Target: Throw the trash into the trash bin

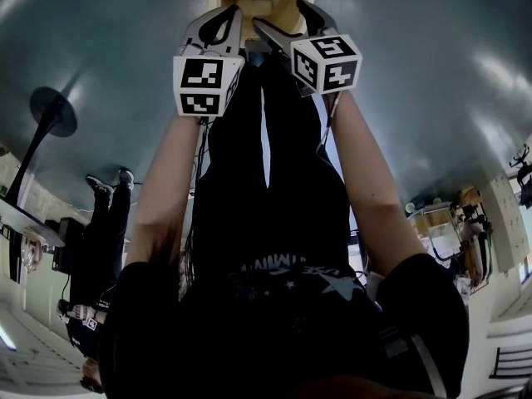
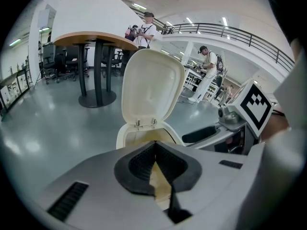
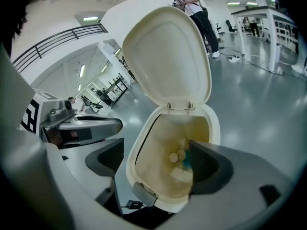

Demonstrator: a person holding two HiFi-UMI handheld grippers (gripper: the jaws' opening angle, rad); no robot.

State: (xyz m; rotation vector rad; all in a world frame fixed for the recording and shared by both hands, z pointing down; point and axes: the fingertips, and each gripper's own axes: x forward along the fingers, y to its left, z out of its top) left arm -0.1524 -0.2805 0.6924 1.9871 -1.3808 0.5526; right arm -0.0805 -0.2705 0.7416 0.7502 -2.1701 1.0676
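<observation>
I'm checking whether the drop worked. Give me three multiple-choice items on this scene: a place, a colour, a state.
1. The trash lies: A in the bin B beside it C behind it
2. Bin colour? A red B cream C black
3. The lid is: A shut B off C up
A: the trash rests on the bin's bottom. B: its walls and rim are cream. C: the lid stands upright on its hinge.
</observation>
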